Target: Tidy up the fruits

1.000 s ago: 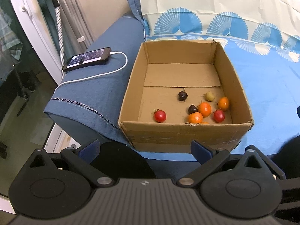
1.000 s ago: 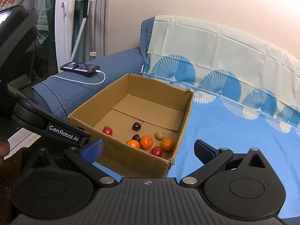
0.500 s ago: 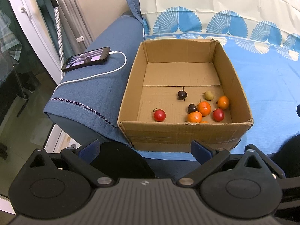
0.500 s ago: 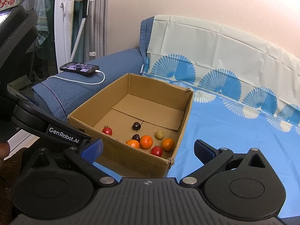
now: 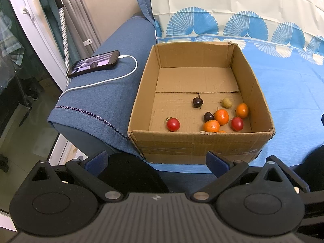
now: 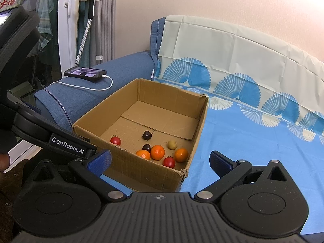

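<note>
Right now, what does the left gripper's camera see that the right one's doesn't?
Only the left wrist view shows a dark round shape below the box. Only the right wrist view shows the left gripper's body, marked GenRobot.AI, and red wall characters. Both show the cardboard box of small fruits and the charging phone.

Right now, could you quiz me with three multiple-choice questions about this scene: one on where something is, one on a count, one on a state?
1. Where does the phone lie?
A in the box
B on the blue armrest
C on the floor

2. How many red fruits are in the cardboard box?
A two
B four
C none

3. The left gripper is
A shut on a fruit
B open and empty
C shut on the cable

Answers: B, it rests on the armrest, plugged in; A, two red fruits show; B, its fingers stand apart.
</note>
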{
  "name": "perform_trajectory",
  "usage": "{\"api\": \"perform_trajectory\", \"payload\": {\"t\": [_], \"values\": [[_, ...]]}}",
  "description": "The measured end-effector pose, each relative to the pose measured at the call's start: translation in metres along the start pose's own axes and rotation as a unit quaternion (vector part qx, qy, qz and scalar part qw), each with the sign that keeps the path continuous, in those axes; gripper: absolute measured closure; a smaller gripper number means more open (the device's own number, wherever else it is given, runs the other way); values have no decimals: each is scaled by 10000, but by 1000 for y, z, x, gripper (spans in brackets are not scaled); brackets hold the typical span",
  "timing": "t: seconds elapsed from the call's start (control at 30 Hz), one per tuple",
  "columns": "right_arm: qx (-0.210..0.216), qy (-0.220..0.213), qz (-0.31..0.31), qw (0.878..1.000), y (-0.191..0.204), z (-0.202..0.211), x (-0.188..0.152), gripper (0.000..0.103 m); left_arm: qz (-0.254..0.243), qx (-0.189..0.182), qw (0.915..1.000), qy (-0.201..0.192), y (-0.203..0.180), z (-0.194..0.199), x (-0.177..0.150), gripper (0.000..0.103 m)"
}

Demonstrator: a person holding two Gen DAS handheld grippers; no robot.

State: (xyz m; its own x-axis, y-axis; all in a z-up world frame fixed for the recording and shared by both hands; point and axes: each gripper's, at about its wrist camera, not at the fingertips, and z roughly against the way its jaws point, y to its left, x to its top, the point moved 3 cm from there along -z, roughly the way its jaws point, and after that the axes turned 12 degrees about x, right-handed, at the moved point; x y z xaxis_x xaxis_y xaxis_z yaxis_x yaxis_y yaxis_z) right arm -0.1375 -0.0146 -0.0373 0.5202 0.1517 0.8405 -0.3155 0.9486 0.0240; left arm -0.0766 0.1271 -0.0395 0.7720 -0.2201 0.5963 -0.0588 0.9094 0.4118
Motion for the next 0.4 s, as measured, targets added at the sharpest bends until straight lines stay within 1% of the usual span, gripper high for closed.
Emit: {"api": "perform_trajectory", "payload": {"t": [0.4], "values": [[-17,11,-26,10000,1,-3,-1,1,-4,21,10000,-34,-2,-1,-1,0]]}}
